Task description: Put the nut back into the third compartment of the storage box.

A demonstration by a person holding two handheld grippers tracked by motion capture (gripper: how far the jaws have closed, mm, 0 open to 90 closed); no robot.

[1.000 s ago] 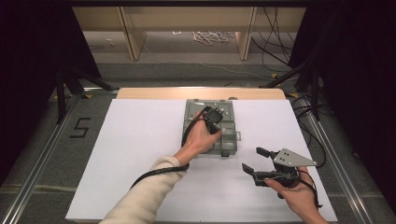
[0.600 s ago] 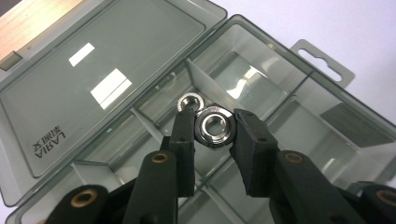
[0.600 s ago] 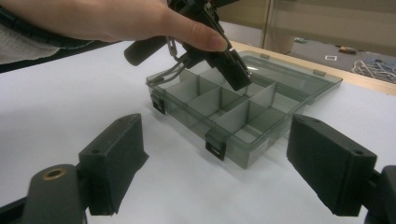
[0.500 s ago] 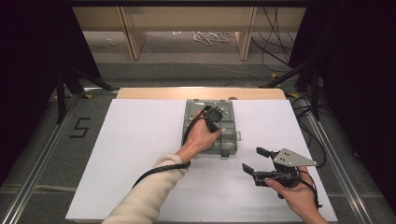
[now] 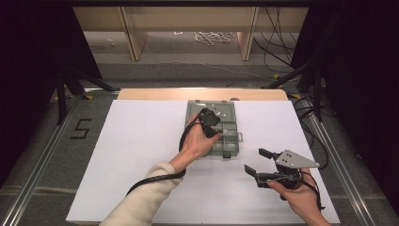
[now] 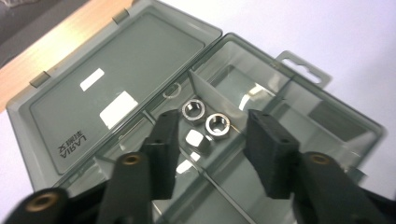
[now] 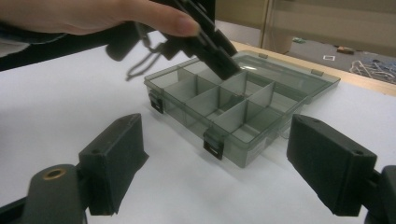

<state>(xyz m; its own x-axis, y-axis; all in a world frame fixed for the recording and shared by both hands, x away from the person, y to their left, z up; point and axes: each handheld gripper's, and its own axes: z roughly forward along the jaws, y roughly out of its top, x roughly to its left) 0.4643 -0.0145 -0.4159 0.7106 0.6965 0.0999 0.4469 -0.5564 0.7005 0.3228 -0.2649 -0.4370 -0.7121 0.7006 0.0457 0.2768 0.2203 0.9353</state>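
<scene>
The left gripper (image 5: 212, 123) was held over the open compartment box (image 5: 226, 110) at the far middle of the tabletop (image 5: 141, 141), its jaws having just been opening and standing about half apart with nothing gripped, so a nut seemed just released; the next move would call for lifting clear without striking the dividers. Three hex nuts (image 6: 205, 128) in one compartment were seen in the left gripper view, while in the high view they were hidden by the hand. The right gripper (image 5: 257, 162) was held wide open and empty near the box.
</scene>
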